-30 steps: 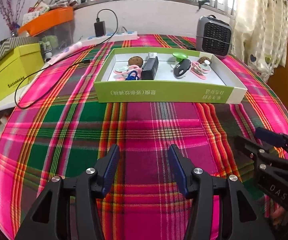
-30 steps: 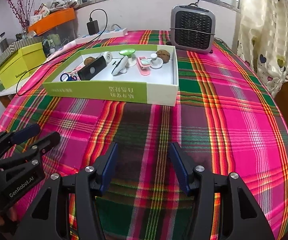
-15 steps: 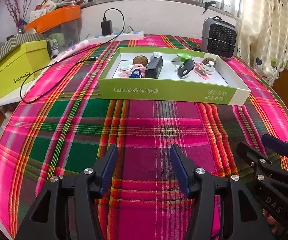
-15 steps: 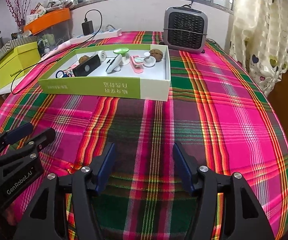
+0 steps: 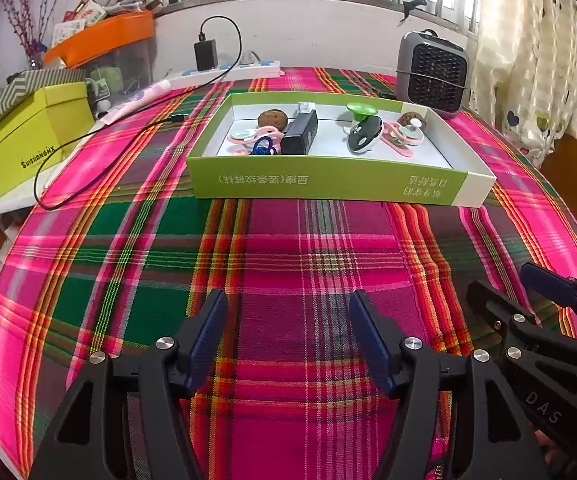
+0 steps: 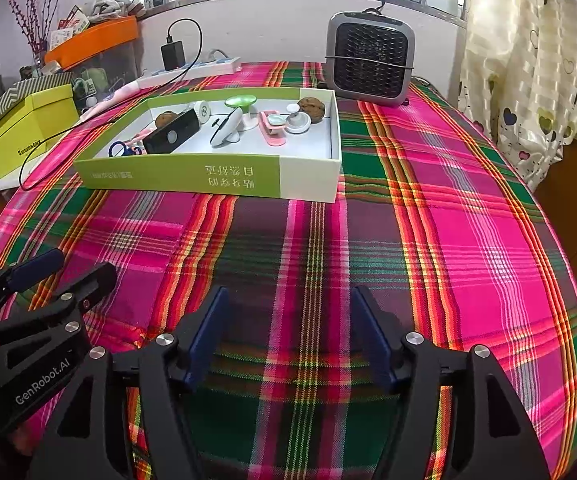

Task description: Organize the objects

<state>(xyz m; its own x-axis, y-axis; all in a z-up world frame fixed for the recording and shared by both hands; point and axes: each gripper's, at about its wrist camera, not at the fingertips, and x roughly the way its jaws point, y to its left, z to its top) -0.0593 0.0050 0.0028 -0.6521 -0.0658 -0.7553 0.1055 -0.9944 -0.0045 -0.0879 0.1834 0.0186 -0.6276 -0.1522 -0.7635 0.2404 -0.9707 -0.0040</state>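
A shallow green and white box [image 5: 328,184] stands on the plaid tablecloth in the middle distance; it also shows in the right wrist view [image 6: 192,178]. Inside lie several small things: a black device [image 5: 299,134], a black and white mouse-like item [image 5: 364,136], pink clips [image 5: 398,140], a blue ring [image 5: 262,147], a green-topped stand [image 5: 361,110] and brown balls [image 5: 272,118]. My left gripper [image 5: 288,316] is open and empty, low over the cloth well before the box. My right gripper [image 6: 290,312] is open and empty, beside the left one.
A grey heater [image 6: 370,64] stands behind the box at the right. A power strip with a black charger [image 5: 205,54] and its cable [image 5: 88,136] lie at the back left. A yellow-green box [image 5: 28,136] sits left. The table edge drops off at the right, near a curtain [image 6: 528,60].
Both grippers have drawn slightly back and up from the box, so it looks a little farther away. Both stay open and empty.
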